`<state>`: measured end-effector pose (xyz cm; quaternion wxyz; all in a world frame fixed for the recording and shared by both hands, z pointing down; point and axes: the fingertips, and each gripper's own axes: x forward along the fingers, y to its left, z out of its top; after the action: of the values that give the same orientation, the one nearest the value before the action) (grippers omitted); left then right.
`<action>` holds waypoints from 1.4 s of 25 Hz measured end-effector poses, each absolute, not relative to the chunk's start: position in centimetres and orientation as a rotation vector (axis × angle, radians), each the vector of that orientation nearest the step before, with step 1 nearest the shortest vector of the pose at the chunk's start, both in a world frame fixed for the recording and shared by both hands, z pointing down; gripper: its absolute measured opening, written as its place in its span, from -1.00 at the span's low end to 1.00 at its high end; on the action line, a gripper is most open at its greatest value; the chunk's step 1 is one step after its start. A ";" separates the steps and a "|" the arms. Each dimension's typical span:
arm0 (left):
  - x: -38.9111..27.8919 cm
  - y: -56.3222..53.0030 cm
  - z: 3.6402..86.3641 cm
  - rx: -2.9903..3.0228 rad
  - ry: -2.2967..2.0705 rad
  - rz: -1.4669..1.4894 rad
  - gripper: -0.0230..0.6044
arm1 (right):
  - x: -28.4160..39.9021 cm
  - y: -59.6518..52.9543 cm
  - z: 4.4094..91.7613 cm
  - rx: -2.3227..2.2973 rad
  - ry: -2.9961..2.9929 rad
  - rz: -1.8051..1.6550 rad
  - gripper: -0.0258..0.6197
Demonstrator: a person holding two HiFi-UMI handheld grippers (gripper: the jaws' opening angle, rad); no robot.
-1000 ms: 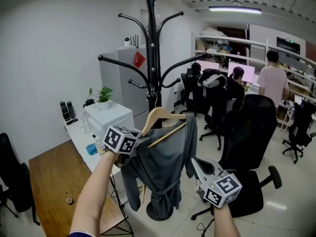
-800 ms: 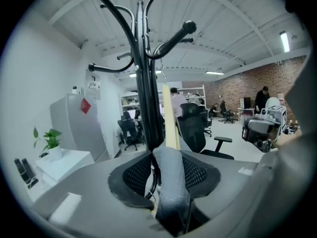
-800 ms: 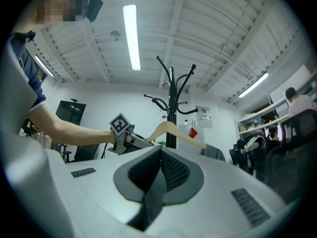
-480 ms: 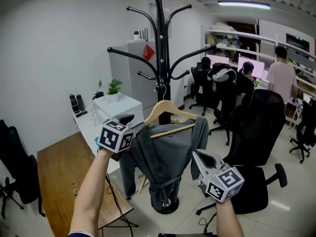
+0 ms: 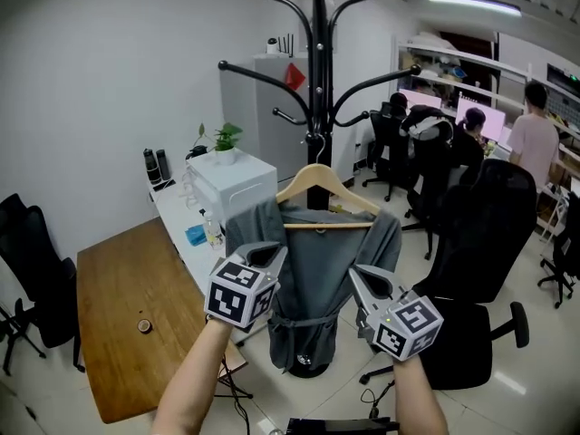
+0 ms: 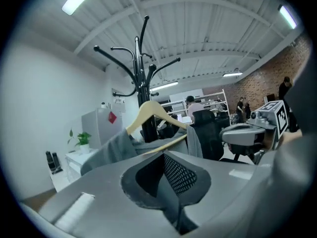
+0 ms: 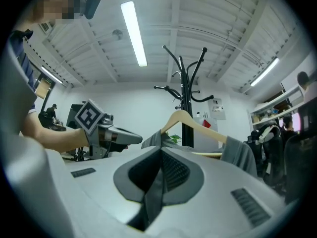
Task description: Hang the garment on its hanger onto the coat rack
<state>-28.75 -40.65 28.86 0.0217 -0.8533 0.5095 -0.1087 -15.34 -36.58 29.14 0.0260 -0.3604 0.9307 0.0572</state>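
Head view: garment (image 5: 313,270) on hanger (image 5: 323,187) hangs from coat rack (image 5: 317,71), hook seemingly seated. Left gripper (image 5: 270,256), right gripper (image 5: 363,281) closed, empty, near fabric. Withdraw straight back, avoid snagging sleeves.

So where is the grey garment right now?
In the head view the grey garment hangs at centre on its wooden hanger from the black coat rack, just beyond the left gripper and right gripper, neither holding it.

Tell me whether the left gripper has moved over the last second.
Yes. The left gripper has dropped away from the hanger on the rack and is now below its left end.
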 end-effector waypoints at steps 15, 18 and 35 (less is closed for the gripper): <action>-24.2 -35.4 40.1 -2.987 1.626 -0.272 -0.91 | -14.2 -35.8 34.3 -1.163 2.925 0.011 -0.92; -24.0 -35.5 40.0 -2.990 1.617 -0.279 -0.91 | -14.3 -35.8 34.6 -1.172 2.927 0.000 -0.92; -22.9 -34.7 41.3 -3.017 1.555 -0.362 -0.91 | -15.0 -35.2 34.4 -1.187 2.916 -0.001 -0.92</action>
<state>-22.94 -34.67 41.28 -0.1356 -0.8757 0.4514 -0.1051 -15.01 -35.20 34.40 -0.0036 -0.3771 0.9262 -0.0002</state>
